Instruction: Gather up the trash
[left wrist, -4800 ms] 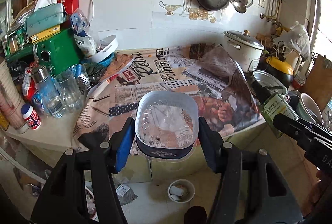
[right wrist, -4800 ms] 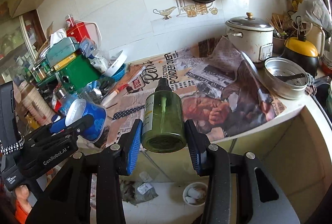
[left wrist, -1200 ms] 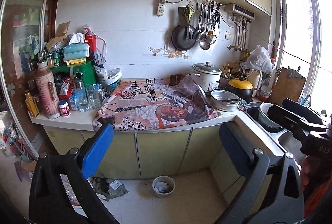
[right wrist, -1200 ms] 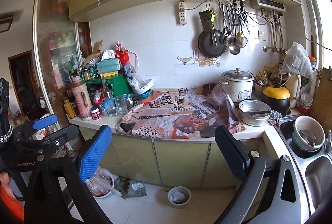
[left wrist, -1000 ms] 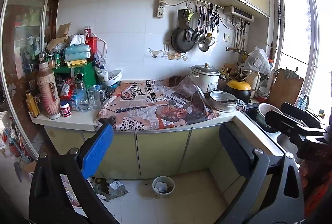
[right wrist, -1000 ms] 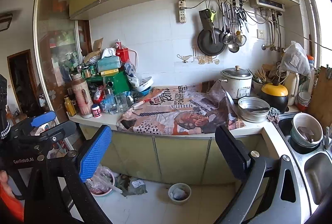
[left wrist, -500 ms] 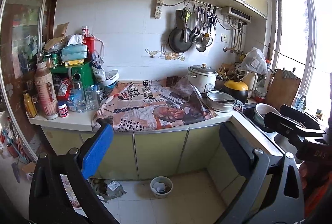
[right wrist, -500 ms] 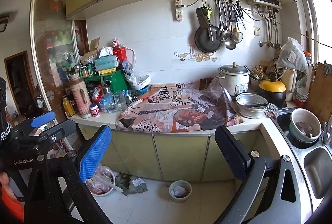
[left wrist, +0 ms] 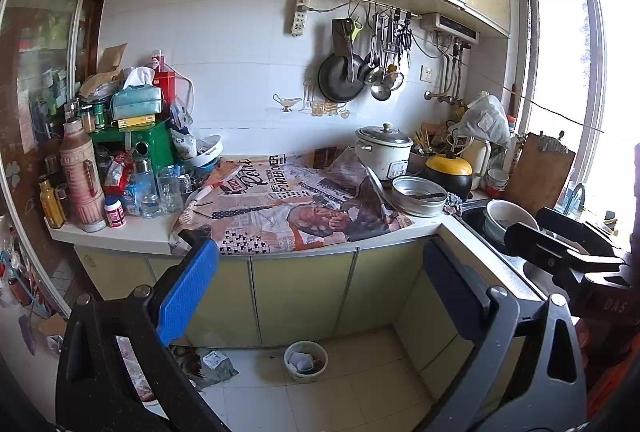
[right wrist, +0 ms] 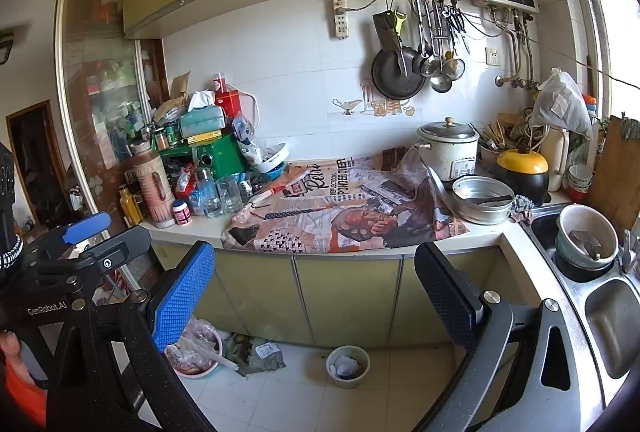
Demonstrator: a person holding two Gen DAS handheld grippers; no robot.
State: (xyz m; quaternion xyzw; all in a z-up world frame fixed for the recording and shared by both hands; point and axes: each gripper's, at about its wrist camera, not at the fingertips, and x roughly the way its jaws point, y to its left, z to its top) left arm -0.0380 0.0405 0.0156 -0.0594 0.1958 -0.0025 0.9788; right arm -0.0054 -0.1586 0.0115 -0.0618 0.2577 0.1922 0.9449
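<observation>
Both grippers are held well back from the kitchen counter (left wrist: 132, 236), and both are empty. My left gripper (left wrist: 320, 296) is open, its blue and black pads wide apart. My right gripper (right wrist: 316, 292) is open too. The left gripper also shows at the left edge of the right wrist view (right wrist: 84, 244), and the right gripper at the right edge of the left wrist view (left wrist: 560, 252). A newspaper (left wrist: 296, 204) covers the middle of the counter. On the floor sit a small bucket (right wrist: 347, 360) with scraps inside, a pink basin (right wrist: 196, 352) of rubbish and a crumpled bag (right wrist: 256, 352).
Bottles, glasses and a green box (left wrist: 148, 148) crowd the counter's left end. A rice cooker (left wrist: 384, 152), a steel pan (left wrist: 418, 196) and a yellow-lidded pot (left wrist: 448, 172) stand at the right. The sink (right wrist: 612, 312) holds bowls. Pans hang on the wall.
Both grippers have drawn slightly further back from the counter over the last second. 4.8 s ago the left held a plastic tub and the right a green bottle; both are now empty.
</observation>
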